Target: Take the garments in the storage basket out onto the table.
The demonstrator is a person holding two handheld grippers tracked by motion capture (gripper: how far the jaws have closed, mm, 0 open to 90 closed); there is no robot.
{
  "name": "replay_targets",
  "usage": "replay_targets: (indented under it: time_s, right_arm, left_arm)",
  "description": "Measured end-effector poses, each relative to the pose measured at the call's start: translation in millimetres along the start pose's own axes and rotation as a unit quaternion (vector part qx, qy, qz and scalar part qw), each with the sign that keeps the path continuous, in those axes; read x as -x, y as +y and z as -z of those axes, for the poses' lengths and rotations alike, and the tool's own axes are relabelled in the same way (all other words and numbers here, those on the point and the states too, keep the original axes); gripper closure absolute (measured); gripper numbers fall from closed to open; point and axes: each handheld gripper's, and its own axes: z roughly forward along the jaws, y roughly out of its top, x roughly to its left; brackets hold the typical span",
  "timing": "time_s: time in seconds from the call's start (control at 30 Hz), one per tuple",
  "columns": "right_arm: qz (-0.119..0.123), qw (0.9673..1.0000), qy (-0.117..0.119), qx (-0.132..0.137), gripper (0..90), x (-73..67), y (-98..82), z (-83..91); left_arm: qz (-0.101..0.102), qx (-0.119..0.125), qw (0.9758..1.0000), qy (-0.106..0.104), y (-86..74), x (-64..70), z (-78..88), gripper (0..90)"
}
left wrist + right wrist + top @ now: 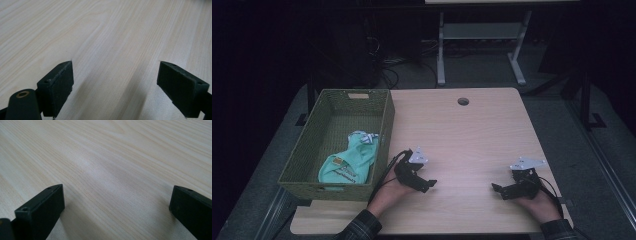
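Apparently the mint garment already lies in the basket; both grippers, left and right, rest on the table, jaws apart, empty.

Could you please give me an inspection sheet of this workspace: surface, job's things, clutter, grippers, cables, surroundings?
Surface: light wooden table, with a round hole near the far edge.
Job's things: mint-green garment lies inside the green woven basket at the table's left.
Clutter: nothing seen.
Grippers: left gripper and right gripper both open, holding nothing, low over the bare wood.
Cables: a black cable trails from the left gripper.
Surroundings: dark room; white desk frame and floor cables behind.
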Motion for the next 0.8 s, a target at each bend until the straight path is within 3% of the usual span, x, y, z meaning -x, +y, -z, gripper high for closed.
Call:
replay_targets:
  time_s: [0.8]
  right_arm:
    - [0.000,1.0000,0.000,0.000,0.0,0.0,0.0,0.0]
  left_arm:
    - [0.003,0.004,1.0000,-0.004,8.7,-0.7,9.7,13.2]
